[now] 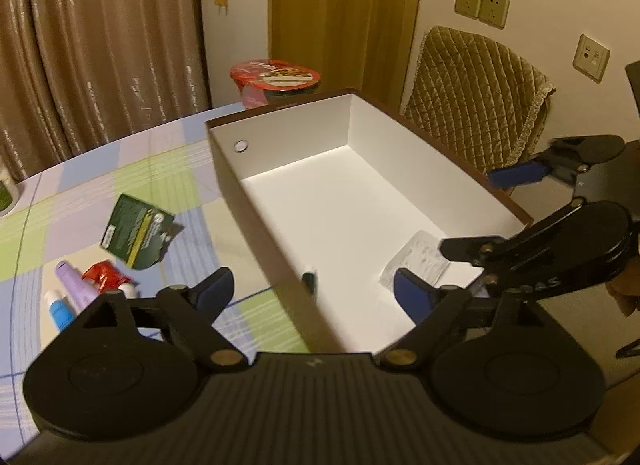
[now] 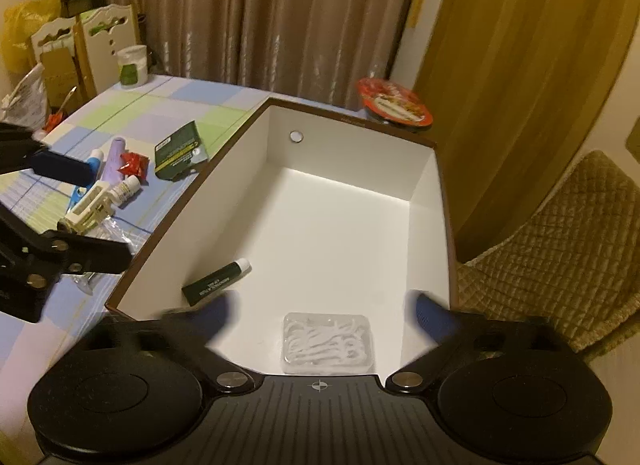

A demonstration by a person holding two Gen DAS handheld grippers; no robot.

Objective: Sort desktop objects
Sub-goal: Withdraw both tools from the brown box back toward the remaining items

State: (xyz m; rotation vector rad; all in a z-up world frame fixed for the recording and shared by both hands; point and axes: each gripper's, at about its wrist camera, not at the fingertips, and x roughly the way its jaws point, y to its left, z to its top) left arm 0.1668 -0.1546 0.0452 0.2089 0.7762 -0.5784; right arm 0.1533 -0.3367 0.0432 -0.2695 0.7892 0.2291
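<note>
— Floss-pick case (image 2: 328,343), lower centre of frame, lies inside white box (image 2: 428,185); dark tube (image 2: 216,281) near the left wall.

— Handling?

— Likely light, stiff, slick; grip the long sides. Right gripper (image 2: 324,307) and left gripper (image 1: 312,291) both gape, empty.

1. The table (image 2: 192,99) has a checked cloth in blue, green and lilac.
2. On it stands a white box (image 2: 434,201).
3. Beside the box lie a green packet (image 2: 180,151), a purple tube (image 2: 113,159), a red wrapper (image 2: 134,164) and a small white bottle (image 2: 126,189).
4. A noodle bowl (image 2: 394,105) stands behind the box.
</note>
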